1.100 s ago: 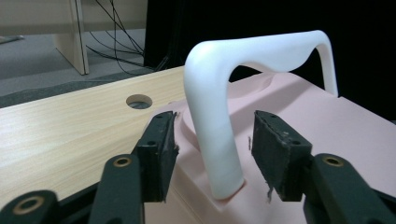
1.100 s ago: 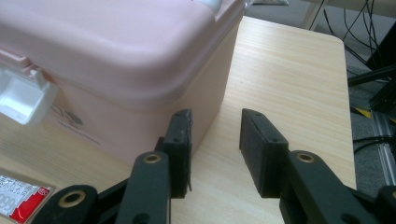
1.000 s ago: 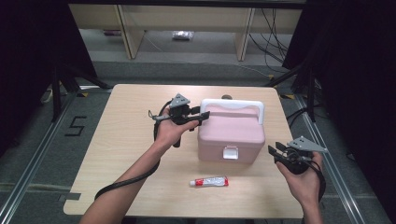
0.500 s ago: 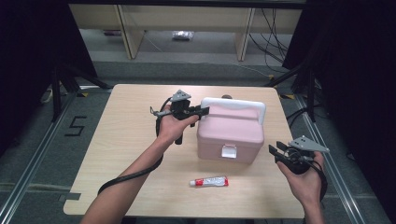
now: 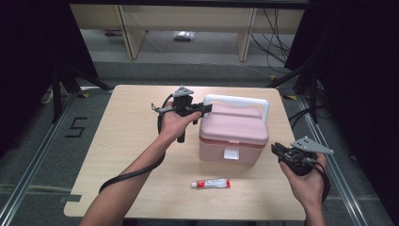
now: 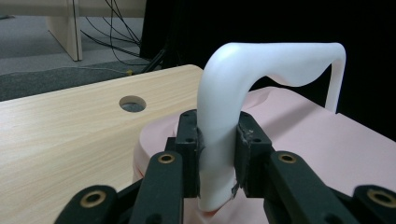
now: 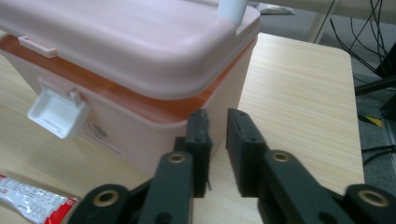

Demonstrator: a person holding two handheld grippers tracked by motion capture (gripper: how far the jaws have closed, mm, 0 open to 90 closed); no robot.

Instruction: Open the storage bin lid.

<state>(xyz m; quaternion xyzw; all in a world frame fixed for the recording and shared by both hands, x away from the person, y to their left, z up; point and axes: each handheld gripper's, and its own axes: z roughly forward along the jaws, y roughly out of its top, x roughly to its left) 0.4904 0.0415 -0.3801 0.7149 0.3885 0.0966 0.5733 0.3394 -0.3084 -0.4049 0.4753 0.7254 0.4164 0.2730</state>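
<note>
Left gripper view shows the left hand-held gripper (image 6: pixel 215 154) clamped on the handle (image 6: pixel 261 70) of the box (image 5: pixel 234 134) mid-worktop (image 5: pixel 117 141); right hand-held gripper (image 7: pixel 217 140), narrowed and empty, should steady the box.

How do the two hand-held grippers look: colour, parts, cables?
Both the left gripper and the right gripper are black, each topped by a grey three-cornered plate. Their black fingers carry brass-coloured pivot rings. A black cable trails from the left one. The forearms are bare, without sleeves.
</note>
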